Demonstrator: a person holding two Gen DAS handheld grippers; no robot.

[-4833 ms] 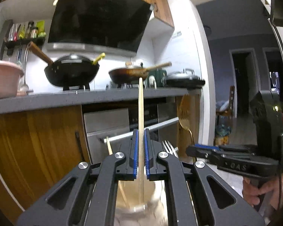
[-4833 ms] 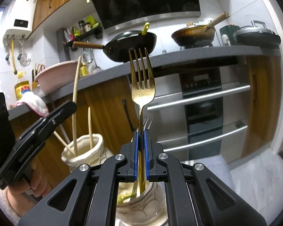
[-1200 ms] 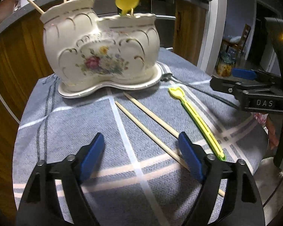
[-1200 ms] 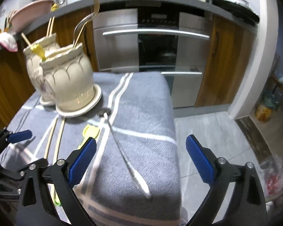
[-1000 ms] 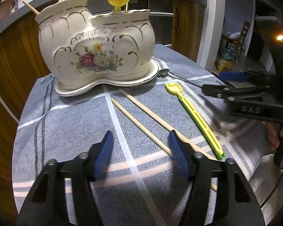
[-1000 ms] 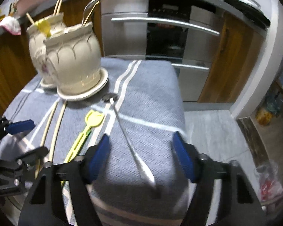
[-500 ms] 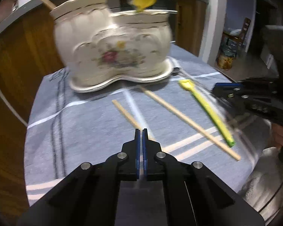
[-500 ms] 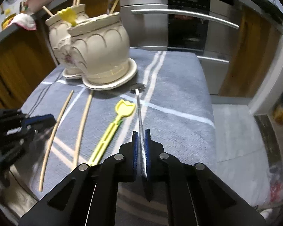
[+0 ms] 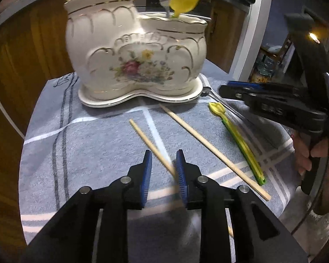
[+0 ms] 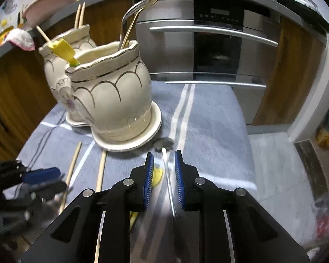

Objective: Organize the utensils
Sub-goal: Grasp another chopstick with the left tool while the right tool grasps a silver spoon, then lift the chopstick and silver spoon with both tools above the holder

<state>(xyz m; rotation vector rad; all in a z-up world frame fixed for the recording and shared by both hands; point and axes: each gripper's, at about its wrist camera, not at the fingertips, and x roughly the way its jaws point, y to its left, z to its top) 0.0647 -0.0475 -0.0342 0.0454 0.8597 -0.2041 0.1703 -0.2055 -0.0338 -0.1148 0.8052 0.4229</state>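
Observation:
A cream floral two-pot holder [image 9: 138,65] [image 10: 111,100] stands on the grey cloth with chopsticks, forks and a yellow scoop [image 9: 183,0] in it. My left gripper [image 9: 163,160] is low over the cloth and its jaws are opening. A wooden chopstick [image 9: 151,144] lies between them, leaning on the right pad only. A second chopstick [image 9: 208,149] and a yellow-green scoop [image 9: 236,140] lie to its right. My right gripper [image 10: 163,162] is opening too. The thin handle of a silver spoon [image 10: 164,144] runs loose between its pads.
The striped grey cloth [image 10: 208,114] covers a small table that drops off at the right to a tiled floor. An oven front [image 10: 217,50] and wooden cabinets stand behind. A hand [image 9: 307,151] holds the right gripper at the table's right edge.
Both grippers went from wide to shut, the left on the chopstick and the right on the spoon handle. Now both pairs of pads stand apart again. The right gripper moved closer to the holder.

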